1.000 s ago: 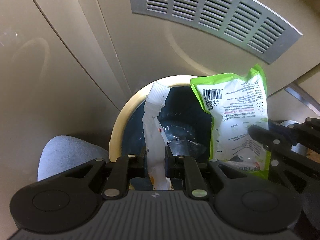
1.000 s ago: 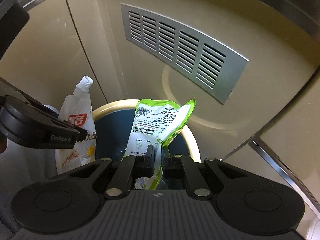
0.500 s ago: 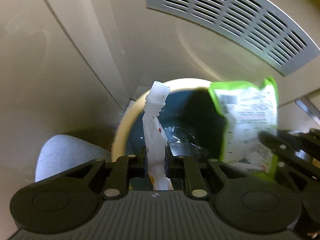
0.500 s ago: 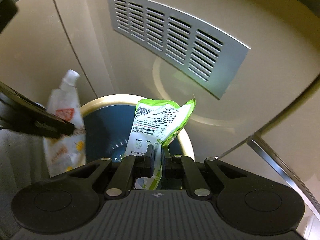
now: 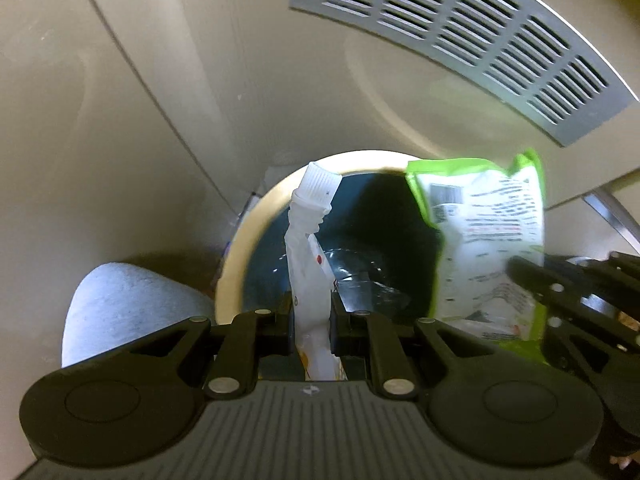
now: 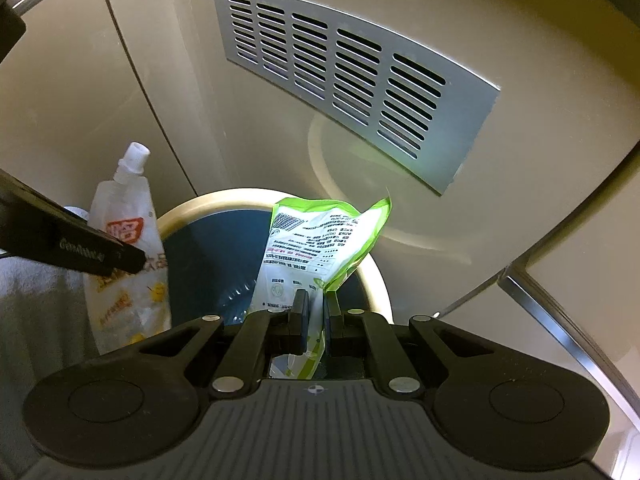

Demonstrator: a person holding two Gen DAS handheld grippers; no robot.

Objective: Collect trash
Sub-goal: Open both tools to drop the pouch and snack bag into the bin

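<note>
My left gripper [image 5: 311,320] is shut on a white spouted drink pouch [image 5: 310,256], held upright over the round bin [image 5: 240,248] with a cream rim and dark blue inside. My right gripper [image 6: 315,314] is shut on a green-and-white snack bag [image 6: 316,248], also held upright over the bin [image 6: 208,204]. The snack bag shows in the left wrist view [image 5: 488,240] at the right, with the right gripper's fingers [image 5: 560,280] on it. The pouch shows in the right wrist view [image 6: 124,248] at the left, with the left gripper's finger [image 6: 88,254] across it. Clear plastic lies inside the bin.
Beige cabinet panels stand close behind the bin, with a grey slotted vent [image 5: 460,36] above it, also in the right wrist view [image 6: 352,76]. A grey cloth-covered shape [image 5: 120,312] sits left of the bin. A metal strip [image 6: 560,312] runs at the right.
Both grippers have shifted slightly over the bin, still holding their items. The snack bag looks blurred and has moved a little right in the left wrist view. The bin's opening looks nearer.
</note>
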